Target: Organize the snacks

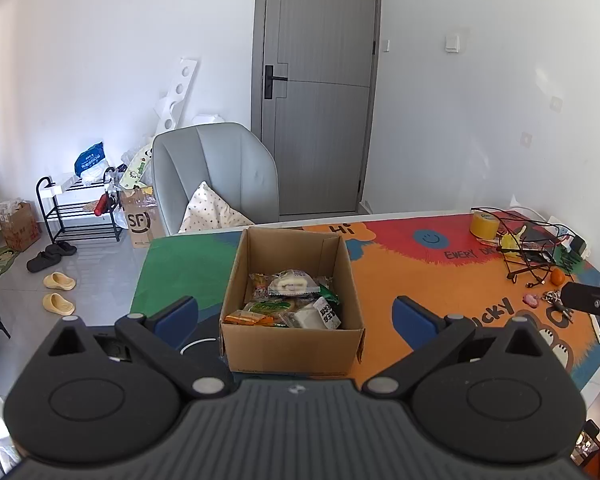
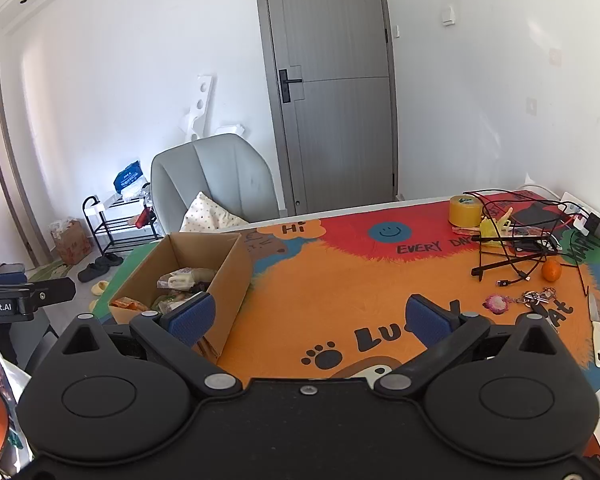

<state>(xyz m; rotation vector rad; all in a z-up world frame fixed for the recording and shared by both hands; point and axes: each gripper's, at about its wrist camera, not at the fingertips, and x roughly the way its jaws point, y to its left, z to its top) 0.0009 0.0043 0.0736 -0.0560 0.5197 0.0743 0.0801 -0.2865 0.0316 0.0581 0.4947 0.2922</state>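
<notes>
An open cardboard box point(image 1: 288, 344) stands on the colourful table mat, holding several wrapped snacks point(image 1: 290, 300). My left gripper point(image 1: 294, 316) is open and empty, held above the near side of the box with one blue pad on each side of it. In the right wrist view the box point(image 2: 228, 276) sits at the left with snacks point(image 2: 180, 284) inside. My right gripper point(image 2: 310, 316) is open and empty over the orange part of the mat, to the right of the box. Its left pad point(image 2: 192, 316) overlaps the box's near corner.
At the table's far right lie a yellow tape roll point(image 2: 465, 210), tangled black cables and a wire stand point(image 2: 516, 244), an orange point(image 2: 551, 271), keys point(image 2: 534, 300), a white knife point(image 2: 596, 332) and a power strip point(image 2: 590, 220). A grey chair point(image 1: 216, 176) with a cushion stands behind the table.
</notes>
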